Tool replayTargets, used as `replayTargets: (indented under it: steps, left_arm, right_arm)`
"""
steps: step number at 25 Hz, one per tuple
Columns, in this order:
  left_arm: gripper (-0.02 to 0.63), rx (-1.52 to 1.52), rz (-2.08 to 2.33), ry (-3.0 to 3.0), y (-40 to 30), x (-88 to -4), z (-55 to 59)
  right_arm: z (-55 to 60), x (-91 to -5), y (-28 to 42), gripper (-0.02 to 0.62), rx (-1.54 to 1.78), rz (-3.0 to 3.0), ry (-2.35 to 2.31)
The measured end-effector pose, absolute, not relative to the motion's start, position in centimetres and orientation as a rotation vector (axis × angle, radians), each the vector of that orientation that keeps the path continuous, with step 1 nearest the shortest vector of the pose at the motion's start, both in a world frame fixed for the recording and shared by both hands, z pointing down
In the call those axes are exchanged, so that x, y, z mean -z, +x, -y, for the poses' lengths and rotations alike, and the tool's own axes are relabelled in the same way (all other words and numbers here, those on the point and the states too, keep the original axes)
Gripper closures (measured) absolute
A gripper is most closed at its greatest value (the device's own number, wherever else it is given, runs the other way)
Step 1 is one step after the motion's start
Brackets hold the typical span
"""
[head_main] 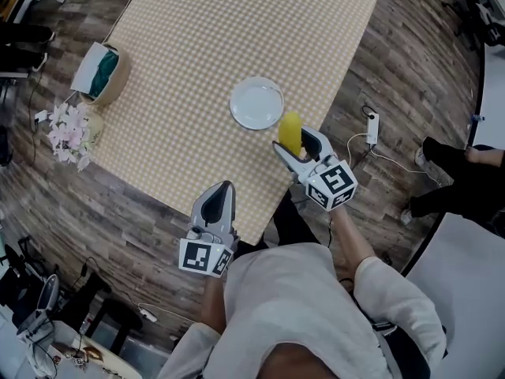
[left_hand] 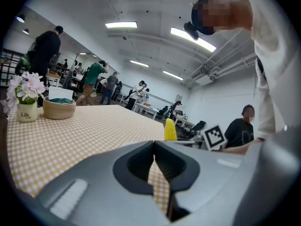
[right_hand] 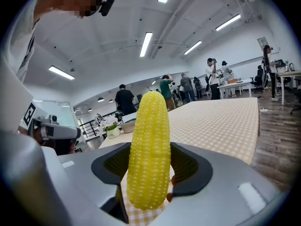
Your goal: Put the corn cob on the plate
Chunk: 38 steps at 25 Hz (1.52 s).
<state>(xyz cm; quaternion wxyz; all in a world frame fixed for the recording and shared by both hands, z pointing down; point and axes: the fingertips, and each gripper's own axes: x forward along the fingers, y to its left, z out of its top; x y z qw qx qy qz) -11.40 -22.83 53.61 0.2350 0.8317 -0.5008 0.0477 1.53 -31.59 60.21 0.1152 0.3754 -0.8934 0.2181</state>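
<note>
Pinching the corn cob (right_hand: pixel 149 149) upright, the right gripper (head_main: pixel 298 147) hovers beside the plate (head_main: pixel 256 103); left gripper (head_main: pixel 216 208) jaws pressed together.

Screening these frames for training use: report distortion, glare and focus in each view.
Head view: evenly lit, sharp on the round white plate, wooden floor planks bowing at the edges. Left gripper view: dark circular vignette, glaring ceiling strip lights, the grey left gripper soft up close. Right gripper view: same vignette, the yellow corn cob crisp.

Open checked cloth (head_main: pixel 237 38) all round the plate (head_main: pixel 256 103), basket (head_main: pixel 120 76) and flower pot (head_main: pixel 93 126) well apart at the left edge
</note>
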Motion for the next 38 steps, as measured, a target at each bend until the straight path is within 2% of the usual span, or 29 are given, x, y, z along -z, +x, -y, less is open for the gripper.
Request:
replayTargets:
  steps: [12, 38]
  left_arm:
    - [0.598, -0.115, 1.424, 2.219, -13.1, -54.2, 21.9]
    - [0.598, -0.008, 1.419, 2.184, -14.2, -53.9, 21.1]
  right_arm:
    - [38.5, -63.9, -1.3, 0.336, -0.561, 2.564, 1.028]
    - [40.6, -72.4, -5.3, 0.336, -0.469, 2.143, 0.745]
